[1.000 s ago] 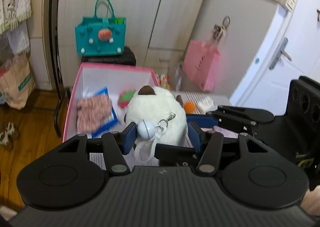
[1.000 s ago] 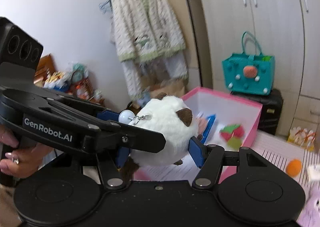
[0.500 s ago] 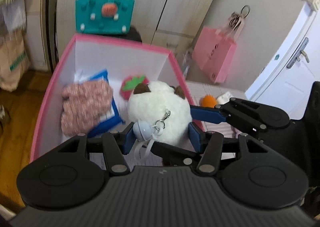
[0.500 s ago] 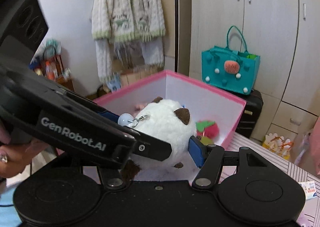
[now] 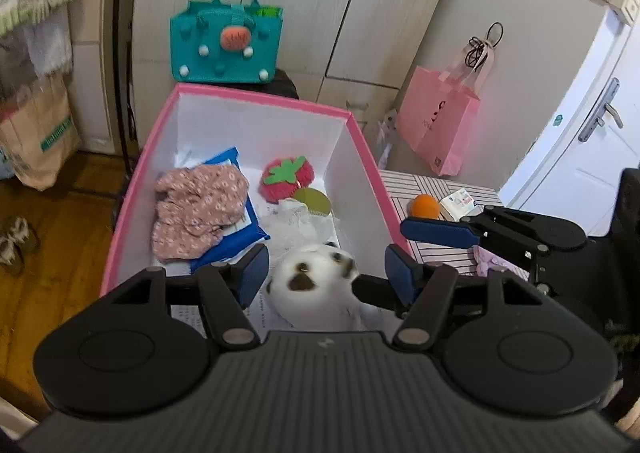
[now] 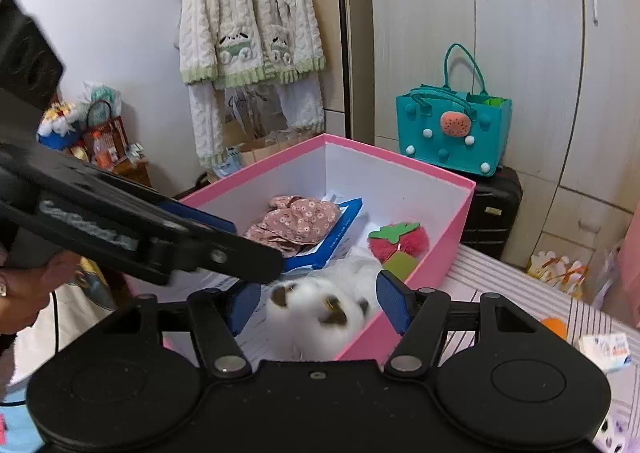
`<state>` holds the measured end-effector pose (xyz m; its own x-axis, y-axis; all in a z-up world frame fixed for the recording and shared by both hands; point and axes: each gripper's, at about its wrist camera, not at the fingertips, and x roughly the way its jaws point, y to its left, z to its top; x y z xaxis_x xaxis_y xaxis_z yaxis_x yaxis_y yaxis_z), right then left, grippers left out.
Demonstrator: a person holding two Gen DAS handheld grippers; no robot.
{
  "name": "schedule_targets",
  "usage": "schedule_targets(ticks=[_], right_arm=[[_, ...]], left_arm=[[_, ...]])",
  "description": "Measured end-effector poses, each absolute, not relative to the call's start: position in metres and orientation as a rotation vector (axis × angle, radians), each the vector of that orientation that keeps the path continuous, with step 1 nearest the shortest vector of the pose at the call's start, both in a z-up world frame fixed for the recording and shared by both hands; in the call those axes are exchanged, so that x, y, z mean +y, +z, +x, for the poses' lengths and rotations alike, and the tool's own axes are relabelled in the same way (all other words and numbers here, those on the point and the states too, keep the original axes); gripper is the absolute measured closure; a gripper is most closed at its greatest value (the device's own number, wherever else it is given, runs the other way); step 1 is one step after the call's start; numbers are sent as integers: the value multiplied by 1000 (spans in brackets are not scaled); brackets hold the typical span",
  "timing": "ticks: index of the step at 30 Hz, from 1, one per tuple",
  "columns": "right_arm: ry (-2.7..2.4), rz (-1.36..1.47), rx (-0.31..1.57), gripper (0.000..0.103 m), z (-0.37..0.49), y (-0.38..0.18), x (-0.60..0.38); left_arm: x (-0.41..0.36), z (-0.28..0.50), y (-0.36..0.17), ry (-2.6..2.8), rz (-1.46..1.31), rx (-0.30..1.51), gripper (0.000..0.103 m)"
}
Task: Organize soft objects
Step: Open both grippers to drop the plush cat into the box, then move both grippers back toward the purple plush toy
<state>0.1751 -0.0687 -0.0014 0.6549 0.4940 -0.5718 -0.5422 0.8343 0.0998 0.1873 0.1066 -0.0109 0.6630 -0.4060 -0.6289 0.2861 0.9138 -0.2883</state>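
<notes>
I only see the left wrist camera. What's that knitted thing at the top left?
Observer: A white and green cardigan, hanging up.
Child: What's beside it?
Observer: Colourful clutter by the wall.
Child: Who holds the left gripper?
Observer: A hand at its handle. Its jaws have just been opening; the toy lies free in the box.

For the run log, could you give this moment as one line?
white plush: loose in pink box | left gripper: open, just widened | right gripper: open
</notes>
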Motion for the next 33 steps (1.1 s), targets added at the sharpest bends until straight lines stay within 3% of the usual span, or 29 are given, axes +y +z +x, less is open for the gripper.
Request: schedule_targets(ticks=[6, 17, 26, 33], right_arm=[[600, -50, 602, 34, 156, 14, -81], [629, -52, 603, 34, 101, 56, -110], [619, -16, 602, 34, 56, 57, -150], [501, -22, 614, 34, 24, 32, -188]], left_arm=[[109, 151, 18, -384, -107, 684, 38], [99, 90, 62, -432, -18, 635, 26], [65, 57, 58, -554, 89, 687, 17], [29, 41, 41, -627, 220, 740, 17]])
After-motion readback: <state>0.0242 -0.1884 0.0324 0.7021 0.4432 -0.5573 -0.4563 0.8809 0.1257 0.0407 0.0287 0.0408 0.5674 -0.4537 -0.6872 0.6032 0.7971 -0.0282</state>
